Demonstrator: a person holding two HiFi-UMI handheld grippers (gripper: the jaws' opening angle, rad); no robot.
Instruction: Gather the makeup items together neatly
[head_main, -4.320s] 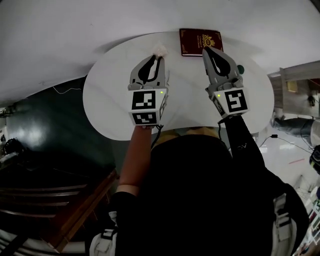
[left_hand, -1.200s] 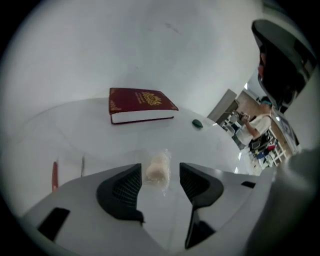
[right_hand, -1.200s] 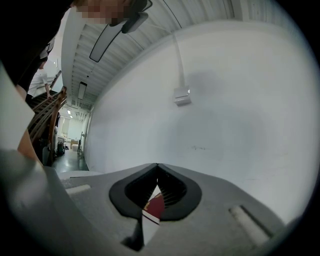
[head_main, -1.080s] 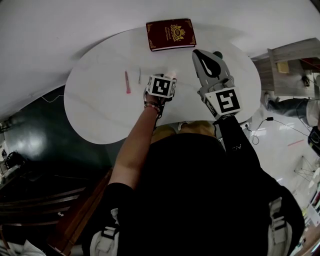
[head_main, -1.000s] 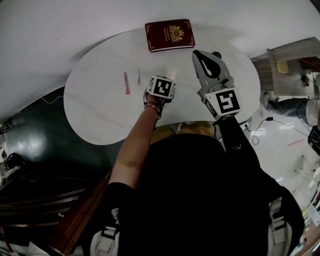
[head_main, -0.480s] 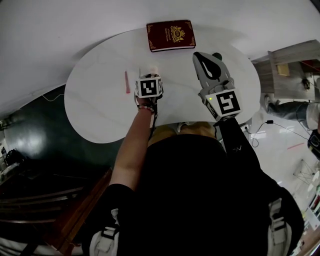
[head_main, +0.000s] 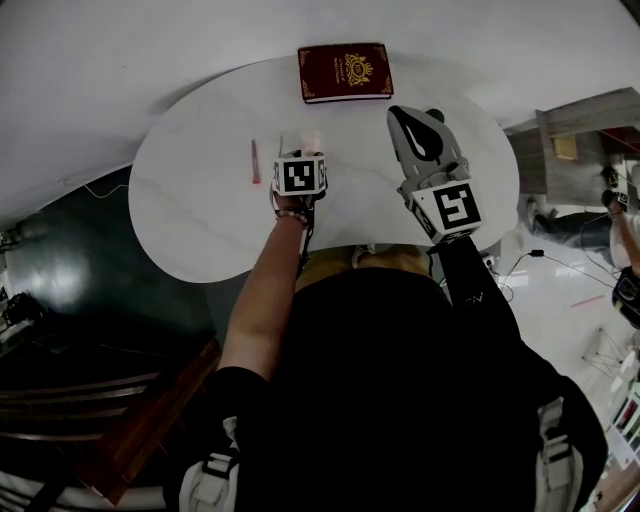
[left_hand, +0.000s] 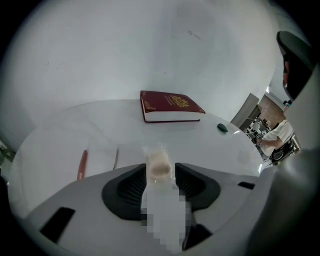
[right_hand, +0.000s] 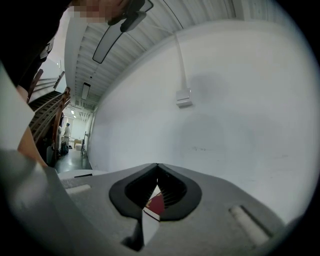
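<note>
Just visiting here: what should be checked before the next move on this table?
1. Left gripper released: ok; fingers just opened, wrapped puff sits between them.
2. Puff near pink stick and grey stick: ok.
3. Right gripper free: ok; shut, empty.
4. Small green item gathered: not ok; lies far off.
5. Red book clear of the group: ok.

Bright, fisheye-warped edges, perhaps slightly soft
</note>
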